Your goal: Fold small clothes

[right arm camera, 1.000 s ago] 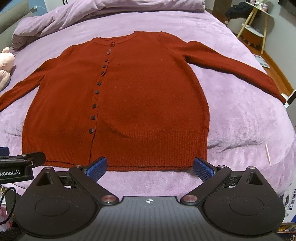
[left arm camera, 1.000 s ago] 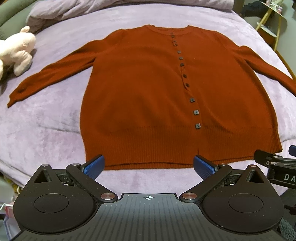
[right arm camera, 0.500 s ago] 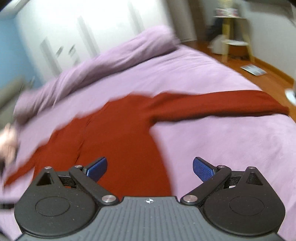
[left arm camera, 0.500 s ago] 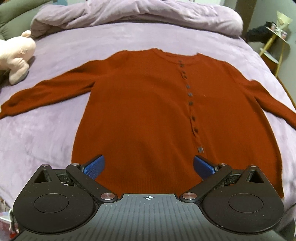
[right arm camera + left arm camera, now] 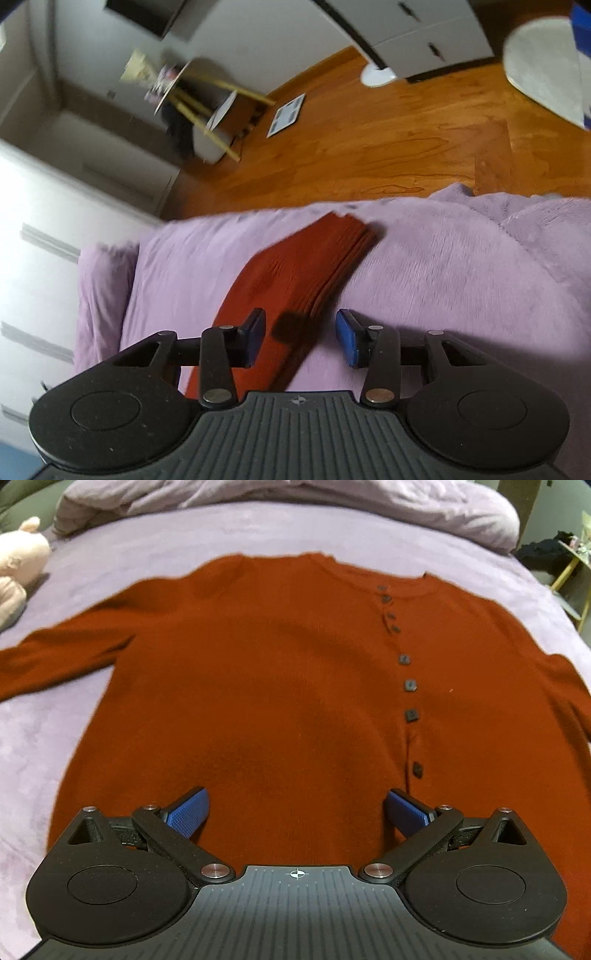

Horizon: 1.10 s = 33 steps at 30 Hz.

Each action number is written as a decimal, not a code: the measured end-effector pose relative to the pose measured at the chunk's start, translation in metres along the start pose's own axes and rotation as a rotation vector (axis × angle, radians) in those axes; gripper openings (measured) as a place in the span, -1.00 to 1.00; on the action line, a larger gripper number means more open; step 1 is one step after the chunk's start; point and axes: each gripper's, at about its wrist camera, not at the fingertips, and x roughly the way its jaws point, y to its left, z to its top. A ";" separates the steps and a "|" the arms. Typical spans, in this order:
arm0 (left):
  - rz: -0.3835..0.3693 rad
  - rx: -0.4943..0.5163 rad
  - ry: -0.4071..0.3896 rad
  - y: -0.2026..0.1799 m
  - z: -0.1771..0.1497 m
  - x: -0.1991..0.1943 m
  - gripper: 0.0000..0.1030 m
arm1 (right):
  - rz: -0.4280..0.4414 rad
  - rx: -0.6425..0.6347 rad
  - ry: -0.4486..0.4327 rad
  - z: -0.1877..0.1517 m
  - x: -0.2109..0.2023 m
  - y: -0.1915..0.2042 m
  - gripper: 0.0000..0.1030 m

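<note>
Now right gripper (image 5: 300,338), jaws just narrowing, straddles the cardigan's sleeve (image 5: 295,273); left gripper (image 5: 297,810) gapes empty.

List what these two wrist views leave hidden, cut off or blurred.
- Cardigan hem: left wrist view, hidden behind the left gripper.
- Both sleeve cuffs: left wrist view, cut off by the frame edges.
- Stool: right wrist view, motion-blurred.
- Sleeve beside the right gripper: contact unclear.

Bed (image 5: 258,528), lilac plush cover. Lying on it: rust-red buttoned cardigan (image 5: 277,686), spread flat, sleeves outstretched; bunched lilac duvet (image 5: 295,494) at far end; pale plush toy (image 5: 18,568) at left edge.
</note>
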 end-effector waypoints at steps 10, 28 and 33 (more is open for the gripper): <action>-0.049 0.075 -0.056 0.006 -0.012 0.002 1.00 | -0.050 -0.242 -0.097 -0.008 0.004 0.046 -0.85; -0.572 -0.106 0.018 -0.025 0.062 0.008 0.70 | 0.400 -0.945 0.374 -0.280 -0.022 0.154 -0.61; -0.607 -0.114 0.134 -0.069 0.074 0.048 0.48 | 0.310 -0.836 0.364 -0.259 -0.028 0.111 -0.61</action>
